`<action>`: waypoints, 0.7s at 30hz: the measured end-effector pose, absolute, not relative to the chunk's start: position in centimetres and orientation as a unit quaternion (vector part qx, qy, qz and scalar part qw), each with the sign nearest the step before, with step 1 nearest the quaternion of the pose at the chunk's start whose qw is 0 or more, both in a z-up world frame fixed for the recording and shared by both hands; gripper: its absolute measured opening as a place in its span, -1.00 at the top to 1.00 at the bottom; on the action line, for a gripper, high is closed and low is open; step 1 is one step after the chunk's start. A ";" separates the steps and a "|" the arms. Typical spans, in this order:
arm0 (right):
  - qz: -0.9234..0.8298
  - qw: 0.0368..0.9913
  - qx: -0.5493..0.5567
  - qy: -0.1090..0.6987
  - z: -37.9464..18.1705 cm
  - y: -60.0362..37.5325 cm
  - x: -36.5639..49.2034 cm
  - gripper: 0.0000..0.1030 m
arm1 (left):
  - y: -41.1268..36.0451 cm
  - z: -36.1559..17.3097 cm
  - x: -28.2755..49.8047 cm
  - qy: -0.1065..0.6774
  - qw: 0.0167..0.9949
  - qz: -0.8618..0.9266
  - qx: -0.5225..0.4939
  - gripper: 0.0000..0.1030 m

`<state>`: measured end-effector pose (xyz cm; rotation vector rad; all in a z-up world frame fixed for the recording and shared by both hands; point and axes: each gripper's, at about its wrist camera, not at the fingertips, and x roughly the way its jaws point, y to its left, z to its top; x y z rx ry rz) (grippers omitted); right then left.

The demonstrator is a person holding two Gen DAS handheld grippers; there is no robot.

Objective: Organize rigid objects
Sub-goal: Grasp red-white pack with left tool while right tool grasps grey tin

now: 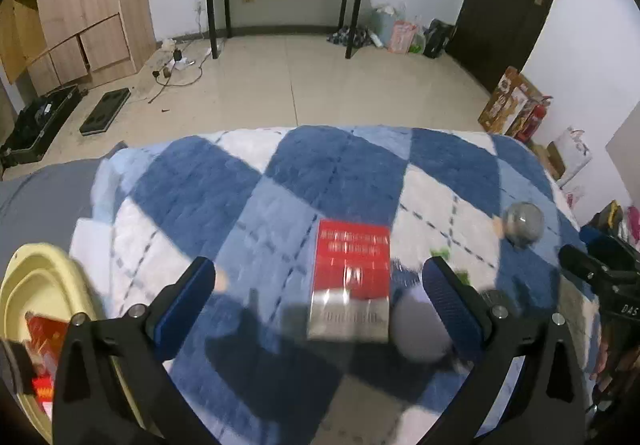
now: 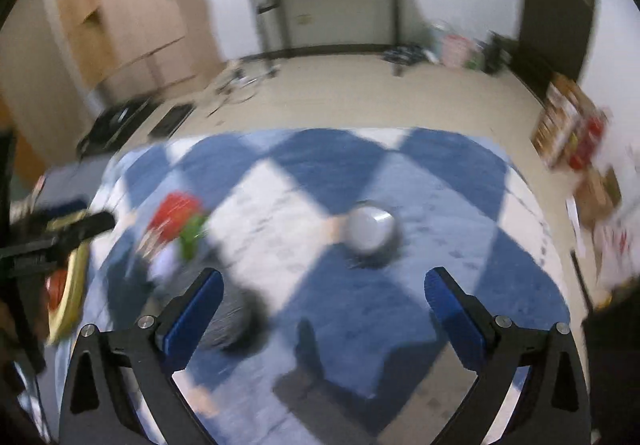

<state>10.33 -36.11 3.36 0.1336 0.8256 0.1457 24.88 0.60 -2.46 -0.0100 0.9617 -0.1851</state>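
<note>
At the far left a yellow basin is sitting on the edge of the bed, already holding a red packet or two. The left claw is hanging spread wide and holding nothing, over the blue checked blanket, with a red book lying between its fingers and a pale round thing just right of that. Further right a grey ball-like object, possibly a lidded jar, is resting on the blanket. The right claw is likewise standing wide and empty, pointing toward it. Both seem to be between pickups; next, each must lower squarely over its item before closing.
</note>
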 end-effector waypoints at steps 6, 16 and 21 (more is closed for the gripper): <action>0.079 0.910 0.065 0.402 0.1 -36.1 14.2 -0.99 | -1.0 -6.1 27.9 0.491 0.864 -0.108 0.015 -0.99; 0.070 0.920 0.003 0.385 -6.6 -34.9 20.5 -0.01 | -1.8 -7.9 26.6 0.480 0.870 -0.107 -0.002 -0.12; 0.088 0.924 0.009 0.371 -6.6 -35.4 20.3 0.02 | -1.3 -6.0 25.6 0.456 0.884 -0.098 -0.003 -0.12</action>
